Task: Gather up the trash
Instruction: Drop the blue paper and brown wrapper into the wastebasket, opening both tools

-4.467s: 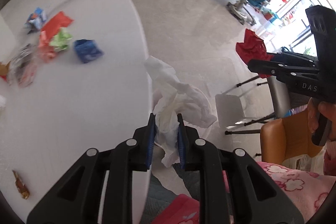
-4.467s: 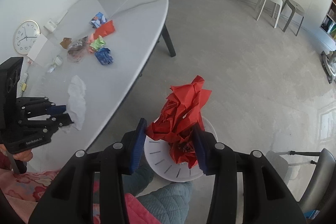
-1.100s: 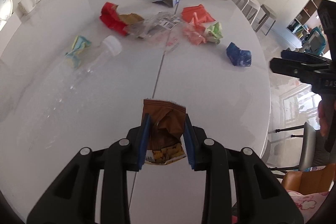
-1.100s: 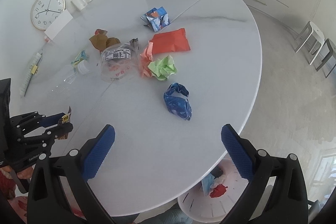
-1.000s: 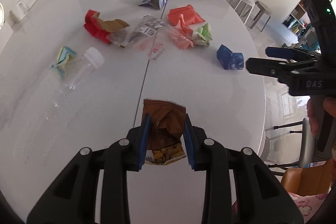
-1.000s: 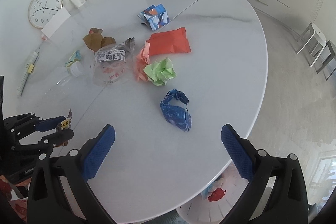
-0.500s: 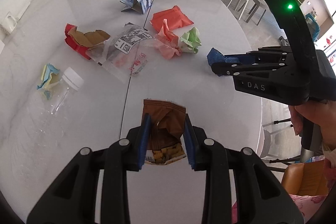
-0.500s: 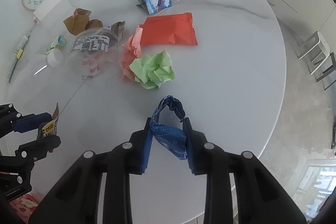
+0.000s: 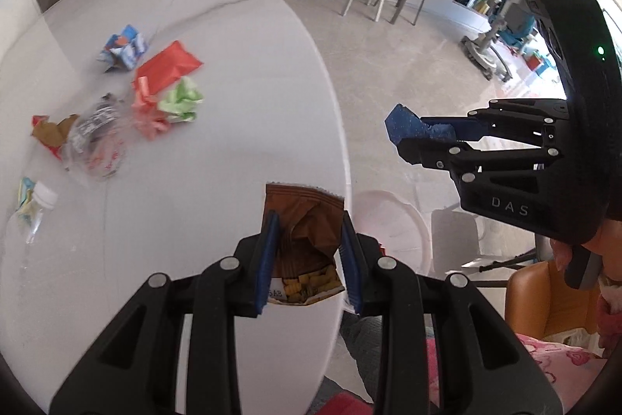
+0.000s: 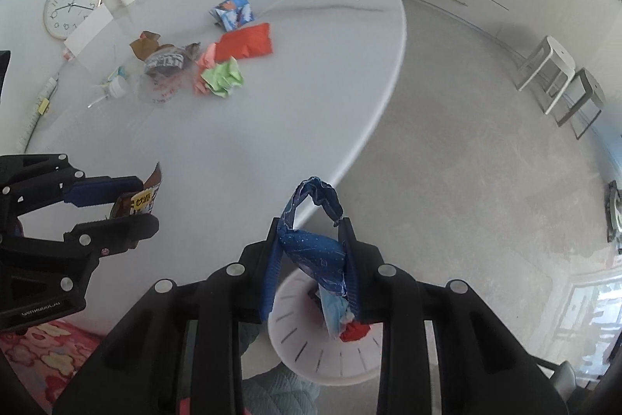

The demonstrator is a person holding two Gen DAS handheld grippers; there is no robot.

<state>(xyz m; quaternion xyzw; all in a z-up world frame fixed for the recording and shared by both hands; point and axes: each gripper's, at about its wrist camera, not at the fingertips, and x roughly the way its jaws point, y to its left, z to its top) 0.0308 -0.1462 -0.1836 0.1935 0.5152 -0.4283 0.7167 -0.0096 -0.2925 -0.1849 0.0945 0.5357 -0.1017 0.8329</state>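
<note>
Two tools each clamp one scrap, the left tool (image 9: 307, 255) a brown packet (image 9: 303, 220), the right tool (image 10: 311, 259) a blue wrapper (image 10: 315, 247), poised above the bin (image 10: 311, 356) at lower centre, likely for dropping.

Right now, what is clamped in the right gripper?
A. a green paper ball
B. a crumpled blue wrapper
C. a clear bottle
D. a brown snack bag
B: the right gripper pinches the crumpled blue wrapper above the white bin, while the brown snack bag sits in the left gripper.
</note>
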